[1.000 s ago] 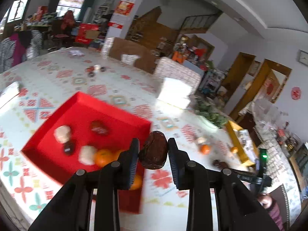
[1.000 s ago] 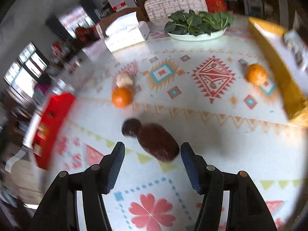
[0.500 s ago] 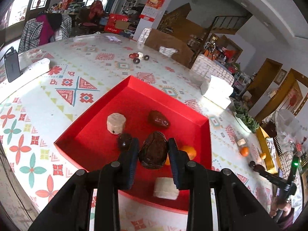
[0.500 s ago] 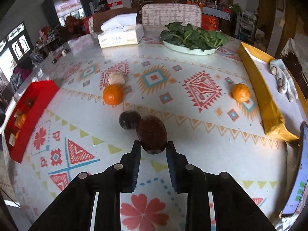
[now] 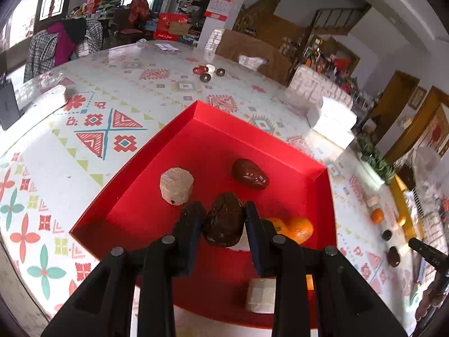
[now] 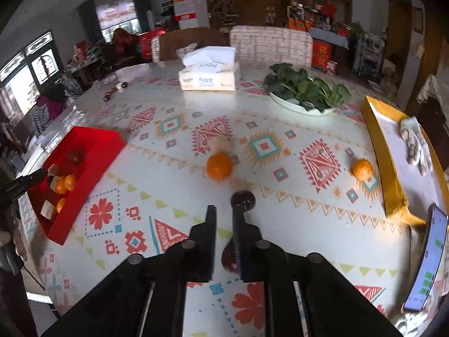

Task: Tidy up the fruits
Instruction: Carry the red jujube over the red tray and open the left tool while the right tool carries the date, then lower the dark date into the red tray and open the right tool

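A: Left wrist view first. Holding anything?

B: Yes. Left gripper (image 5: 224,210) clamped at a narrow spread on a dark wrinkled fruit (image 5: 224,224), pads pressing both flanks, lower centre of the frame.

A: Over what?

B: Over the red tray (image 5: 252,132), filling the middle of the frame on the patterned bench (image 5: 112,90). Lying inside: a pale chunk (image 5: 176,185) left of centre, a glossy brown date (image 5: 249,174) to its right, tray oranges (image 5: 299,229) just beside the picture-right finger, a white block (image 5: 261,295) near the bottom edge.

A: Anything loose outside the tray?

B: At far right, a small orange (image 5: 377,215) and two dark fruits (image 5: 393,256) below it, well apart from the tray.

A: Now the right wrist view.

B: Right gripper (image 6: 224,216) at lower centre, jaws drawn almost together, nothing pinched between the tips. Low in the slim gap, a reddish-brown fruit (image 6: 228,255), partly hidden behind the picture-right finger; impossible to tell whether touching it.

A: And beyond the tips?

B: A round dark fruit (image 6: 243,200) just past the picture-right tip. Farther up, a large orange (image 6: 219,170) with a beige chunk (image 6: 223,146) right behind it. Another orange (image 6: 362,169) at right, near a yellow tray (image 6: 384,168). Same red tray at left. Tissue box (image 6: 209,80) and a plate of greens (image 6: 306,91) along the top.
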A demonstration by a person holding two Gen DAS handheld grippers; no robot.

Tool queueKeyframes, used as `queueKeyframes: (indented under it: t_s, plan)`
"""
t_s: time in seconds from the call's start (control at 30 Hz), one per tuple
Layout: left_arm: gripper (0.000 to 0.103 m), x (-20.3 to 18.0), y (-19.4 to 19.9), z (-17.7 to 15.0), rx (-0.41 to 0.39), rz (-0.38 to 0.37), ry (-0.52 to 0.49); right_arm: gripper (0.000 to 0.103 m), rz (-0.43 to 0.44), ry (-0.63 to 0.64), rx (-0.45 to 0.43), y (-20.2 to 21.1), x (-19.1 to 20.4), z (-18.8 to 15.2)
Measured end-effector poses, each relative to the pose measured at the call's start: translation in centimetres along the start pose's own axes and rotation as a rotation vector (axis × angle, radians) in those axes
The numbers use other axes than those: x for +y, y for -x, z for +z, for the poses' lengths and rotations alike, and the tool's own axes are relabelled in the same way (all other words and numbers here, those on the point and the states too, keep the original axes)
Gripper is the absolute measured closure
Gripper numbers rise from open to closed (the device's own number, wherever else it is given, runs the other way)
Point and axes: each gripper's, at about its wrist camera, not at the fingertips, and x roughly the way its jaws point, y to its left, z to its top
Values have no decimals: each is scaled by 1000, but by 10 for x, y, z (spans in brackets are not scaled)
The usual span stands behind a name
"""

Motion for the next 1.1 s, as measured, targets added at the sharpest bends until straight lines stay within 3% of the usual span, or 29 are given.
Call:
queueKeyframes:
  t_s: [0.07,0.1,0.17,0.33,0.43,0.63,0.83,0.97,1.03,1.1]
  plan:
    - [71,-1,0,1,-10,11,-8,48,-8,-22,12,-3,-4,-7]
    - [62,-2,1,1,-15,11,-9,47,-9,-31,23,-8,-6,-12]
    - [51,-1,6,1,-31,1,-2,47,-29,-33,45,-14,-6,-18]
    - [46,6,31,-2,-86,-25,35,49,-86,-29,90,-36,0,-25]
    - [44,21,50,-6,-122,-50,93,66,-121,-35,112,-46,1,-24]
    - [43,49,73,-15,-162,-51,167,67,-87,-46,100,-41,10,-21]
    - [43,63,76,-18,-170,-55,207,67,114,3,28,-18,70,3]
    - [43,69,76,-21,-158,-52,222,67,301,111,65,-27,148,21]
    - [43,73,77,-22,-156,-46,226,67,367,156,86,-36,182,27]
    - [43,78,79,-23,-155,-33,228,67,381,207,92,-45,214,28]
